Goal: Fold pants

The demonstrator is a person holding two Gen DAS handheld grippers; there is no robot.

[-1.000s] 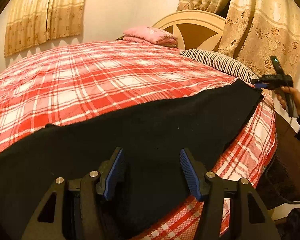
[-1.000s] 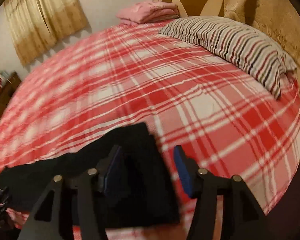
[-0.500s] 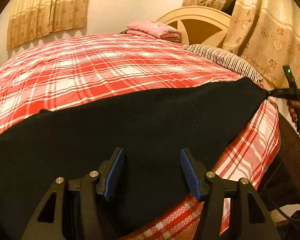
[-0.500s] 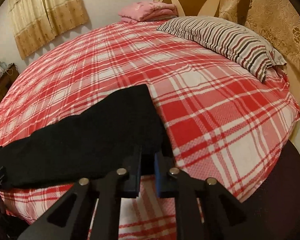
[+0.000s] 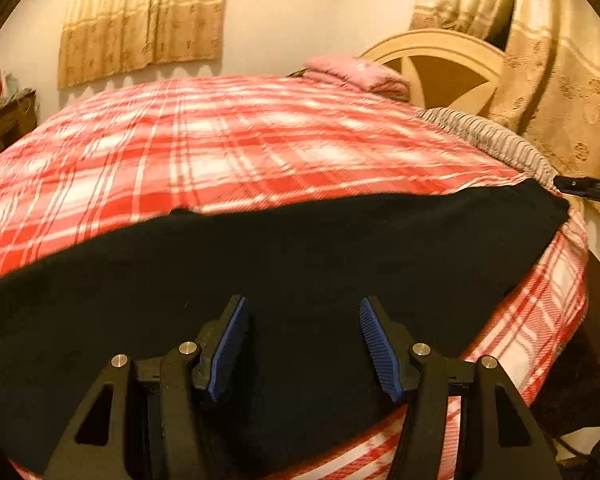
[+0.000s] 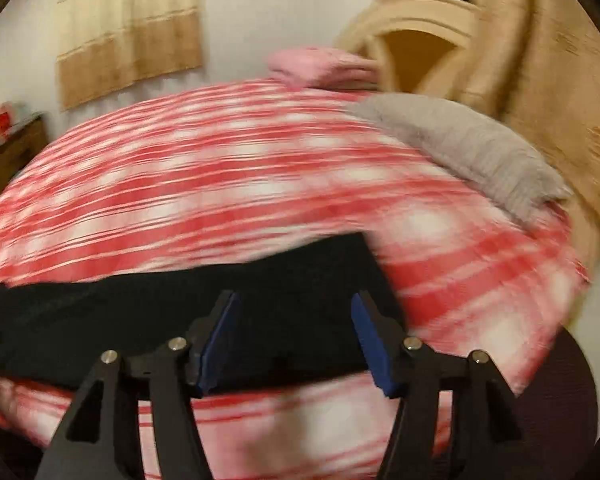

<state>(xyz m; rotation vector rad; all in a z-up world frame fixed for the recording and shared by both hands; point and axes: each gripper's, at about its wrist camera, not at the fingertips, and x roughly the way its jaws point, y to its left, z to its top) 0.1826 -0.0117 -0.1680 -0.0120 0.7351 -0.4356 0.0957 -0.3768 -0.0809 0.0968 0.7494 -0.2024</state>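
The black pants (image 5: 292, 256) lie stretched flat along the near edge of the red plaid bed (image 5: 240, 148). My left gripper (image 5: 302, 344) is open and empty, its blue pads just above the cloth. In the right wrist view, which is blurred by motion, the pants (image 6: 172, 312) end near the middle and my right gripper (image 6: 296, 340) is open above that end, holding nothing. The right gripper also shows at the far right of the left wrist view (image 5: 590, 190), beside the pants' end.
A striped pillow (image 5: 488, 140) lies at the bed's right side by the cream headboard (image 5: 432, 68). Folded pink cloth (image 5: 356, 76) sits at the far edge. Curtains (image 5: 560, 80) hang on the right. A dark cabinet (image 5: 4, 124) stands left.
My right gripper closed on the end of the pants half a second ago and has now opened and let go, while moving. My left gripper stayed open over the cloth.
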